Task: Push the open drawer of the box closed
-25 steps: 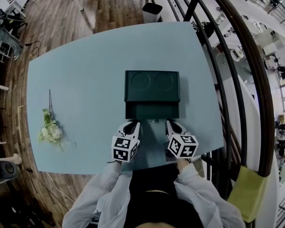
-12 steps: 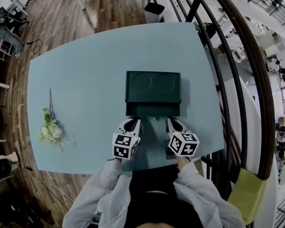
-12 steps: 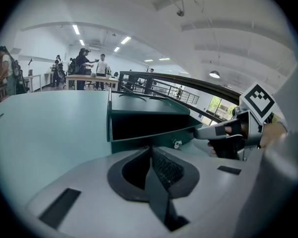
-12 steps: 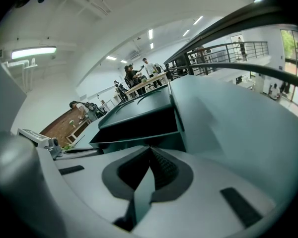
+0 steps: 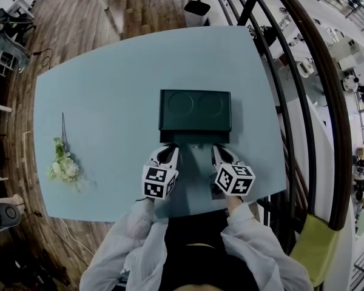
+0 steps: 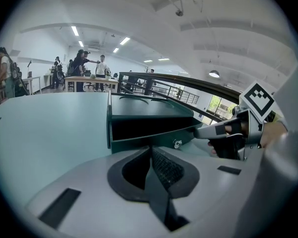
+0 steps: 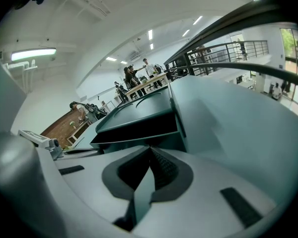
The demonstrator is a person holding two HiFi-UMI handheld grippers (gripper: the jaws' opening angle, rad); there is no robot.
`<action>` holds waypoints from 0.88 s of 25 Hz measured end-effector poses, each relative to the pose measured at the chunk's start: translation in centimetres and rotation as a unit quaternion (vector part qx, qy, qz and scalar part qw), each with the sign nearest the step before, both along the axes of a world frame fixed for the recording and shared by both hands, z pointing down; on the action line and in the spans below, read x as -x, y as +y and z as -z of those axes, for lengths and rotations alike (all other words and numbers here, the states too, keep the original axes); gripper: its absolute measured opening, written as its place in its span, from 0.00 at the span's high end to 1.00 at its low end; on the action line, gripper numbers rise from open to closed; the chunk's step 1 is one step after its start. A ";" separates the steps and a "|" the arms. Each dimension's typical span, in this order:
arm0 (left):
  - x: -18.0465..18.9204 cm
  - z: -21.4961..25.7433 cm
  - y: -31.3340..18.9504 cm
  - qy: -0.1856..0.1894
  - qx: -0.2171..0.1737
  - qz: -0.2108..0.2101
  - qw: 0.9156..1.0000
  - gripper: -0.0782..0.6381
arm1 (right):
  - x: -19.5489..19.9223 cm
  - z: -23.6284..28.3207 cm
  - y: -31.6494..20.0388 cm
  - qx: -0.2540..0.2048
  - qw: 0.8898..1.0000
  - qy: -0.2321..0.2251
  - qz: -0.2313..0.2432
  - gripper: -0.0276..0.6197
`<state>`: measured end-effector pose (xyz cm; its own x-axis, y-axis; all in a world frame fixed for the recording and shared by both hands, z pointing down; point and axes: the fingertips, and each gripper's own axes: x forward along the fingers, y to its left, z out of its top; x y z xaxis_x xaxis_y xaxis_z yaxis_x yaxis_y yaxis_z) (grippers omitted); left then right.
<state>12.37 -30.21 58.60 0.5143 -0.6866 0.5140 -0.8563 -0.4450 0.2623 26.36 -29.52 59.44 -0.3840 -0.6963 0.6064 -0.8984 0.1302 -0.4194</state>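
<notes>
Since a second ago, the drawer (image 5: 194, 137) has been pushed further into the box (image 5: 195, 109), and the left gripper (image 5: 168, 153) and right gripper (image 5: 221, 152) have been carried forward with it. Only a narrow strip of drawer is left showing at the box's near side, on the table (image 5: 109, 90). Both pairs of jaws are pressed together with nothing between them, and the tips are set against the drawer front, one toward each end.

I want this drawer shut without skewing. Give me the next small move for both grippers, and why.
Probably ease both grippers forward together, evenly. The drawer stands partly out of the green box on its near side. The left gripper and right gripper sit at its front, one near each end, jaws together, so an equal push should slide it in straight.
</notes>
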 end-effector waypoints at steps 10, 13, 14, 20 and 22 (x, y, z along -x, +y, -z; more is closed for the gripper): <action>0.0 -0.1 -0.7 0.002 -0.002 0.000 1.000 0.85 | -0.1 -0.1 -0.6 -0.003 1.000 -0.003 -0.004 0.95; 0.0 -0.1 -0.8 0.003 -0.003 0.002 1.000 0.85 | 0.0 0.0 -0.7 -0.004 1.000 -0.004 -0.005 0.95; 0.0 -0.1 -0.8 0.004 -0.003 0.003 1.000 0.85 | 0.0 0.0 -0.8 -0.004 1.000 -0.004 -0.006 0.95; 0.0 -0.1 -1.2 0.005 -0.003 0.005 1.000 0.85 | -0.1 -0.1 -1.1 -0.004 1.000 -0.005 -0.011 0.95; 0.0 0.0 -1.3 0.005 -0.004 0.007 1.000 0.85 | 0.0 0.1 -1.3 -0.005 1.000 -0.006 -0.013 0.95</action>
